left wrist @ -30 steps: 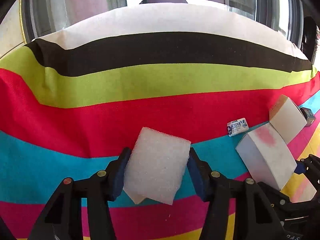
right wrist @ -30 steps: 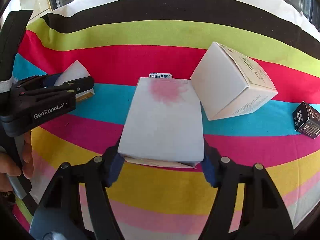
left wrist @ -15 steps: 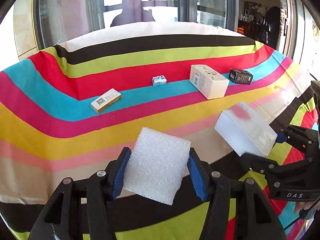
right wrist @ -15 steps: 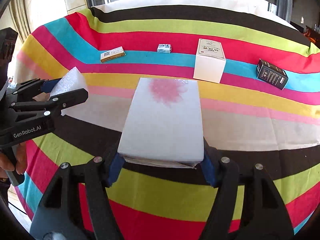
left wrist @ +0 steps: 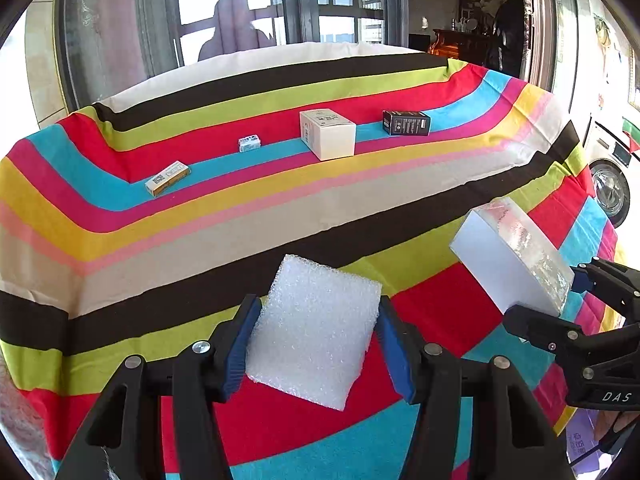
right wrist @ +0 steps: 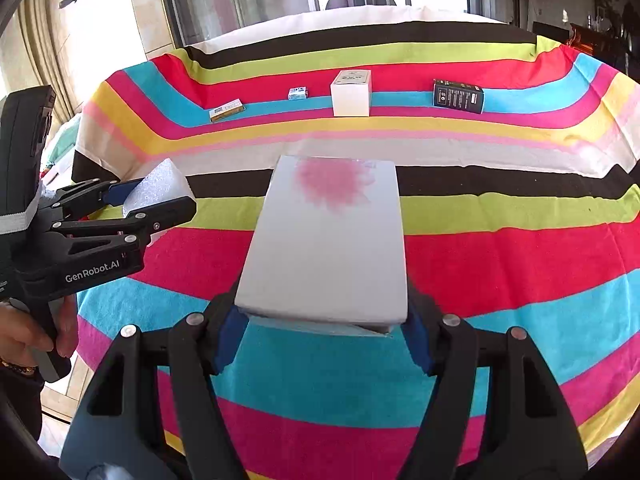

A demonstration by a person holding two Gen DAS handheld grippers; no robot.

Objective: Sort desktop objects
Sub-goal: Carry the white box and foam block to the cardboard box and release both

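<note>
The left claw is gripping a white foam block between its blue pads, jaws roughly half spread and pressing on the block's two sides; the block is hanging tilted above the near edge of the bench with its striped cloth. The right claw is clamping a white flat box with a pink blotch by its near end — jaws set a little wider, pads tight on both sides — and the box is sticking out forward over the cloth.

Four things are lying in a row along the blue stripe at the far side: one small yellow-and-white carton, one tiny blue-and-white packet, one white cube-shaped box, and one black box. One foam block and one blotched box are being carried, so six items in all.

Compared with a second ago, both claws are now much farther back from the row, the whole bench is showing, and the grips are unchanged.
</note>
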